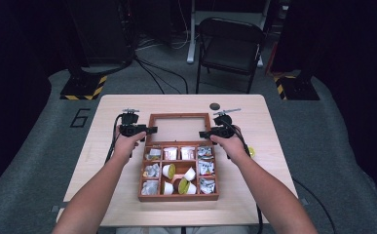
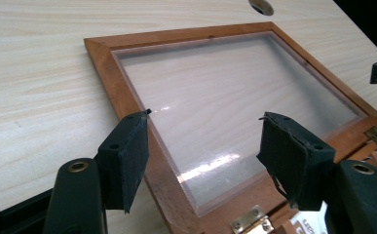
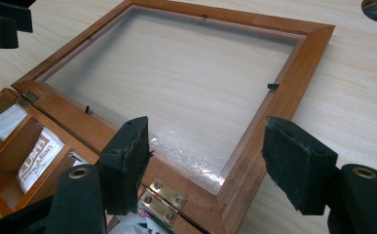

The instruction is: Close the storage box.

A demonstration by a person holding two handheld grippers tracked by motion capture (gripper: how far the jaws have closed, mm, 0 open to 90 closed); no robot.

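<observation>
High view: the glass-paned wooden lid [image 1: 179, 127], laid flat, is flanked by left tongs [image 1: 149, 130] and right tongs [image 1: 203, 133], both gaping empty; lifting it shut is judged next.

Two bare forearms rise from the lower edge of the high view toward mid-frame, each hand gripping a black two-jaw gripper. The left gripper [image 1: 152, 130] and right gripper [image 1: 203, 134] point inward, facing each other. Both sets of jaws stand apart, pads holding nothing.

Counted on the table

One wooden box [image 1: 144, 195], one glazed lid [image 1: 178, 116], two grippers, one chair [image 1: 229, 46] are seen.
</observation>
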